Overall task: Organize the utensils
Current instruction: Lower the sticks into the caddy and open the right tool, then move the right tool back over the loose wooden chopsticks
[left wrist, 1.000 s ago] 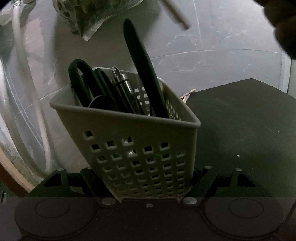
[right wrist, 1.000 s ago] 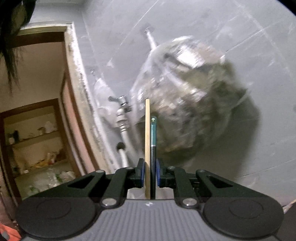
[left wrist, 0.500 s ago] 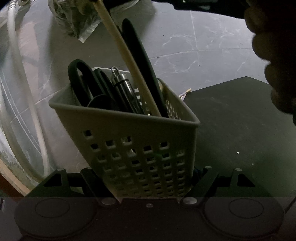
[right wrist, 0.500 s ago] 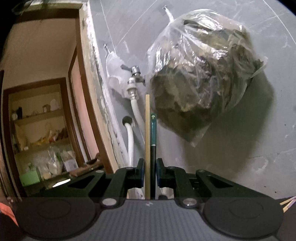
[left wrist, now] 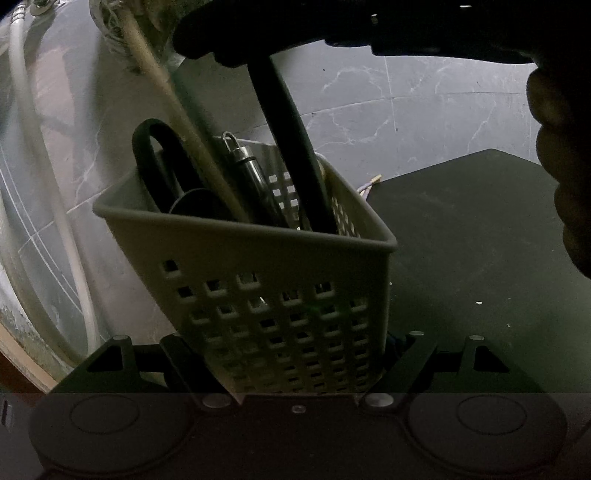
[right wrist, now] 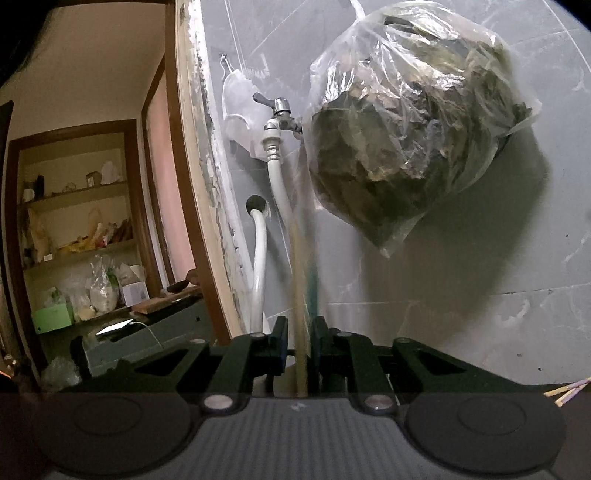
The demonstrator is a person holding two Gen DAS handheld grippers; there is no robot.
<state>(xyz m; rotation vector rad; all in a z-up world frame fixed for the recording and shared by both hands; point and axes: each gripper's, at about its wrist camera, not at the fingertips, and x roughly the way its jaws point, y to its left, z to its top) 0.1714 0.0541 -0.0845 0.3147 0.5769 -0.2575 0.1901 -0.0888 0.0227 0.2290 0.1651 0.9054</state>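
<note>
My left gripper (left wrist: 295,373) is shut on the lower sides of a pale perforated utensil basket (left wrist: 280,295), held tilted. In it stand a looped black handle (left wrist: 155,155), a metal handle with a ring (left wrist: 247,166), a long black handle (left wrist: 295,147) and a wooden chopstick (left wrist: 173,107) leaning left. My right gripper (right wrist: 299,354) hangs over the basket as a dark shape (left wrist: 332,29). Its jaws are opening, and the wooden chopstick (right wrist: 297,295) and a green-tipped stick (right wrist: 313,291) show blurred between them, seemingly sliding free.
A dark table top (left wrist: 480,240) lies right of the basket, with loose chopsticks (left wrist: 369,182) at its far edge. On the grey tiled wall hang a plastic bag of leaves (right wrist: 406,129), a tap (right wrist: 280,110) and white hoses (right wrist: 258,266). A hand (left wrist: 561,166) is at right.
The right gripper has come down over the basket. The wooden chopstick entered the basket and now leans left. The two sticks, sharp before, are blurred between the right jaws.
</note>
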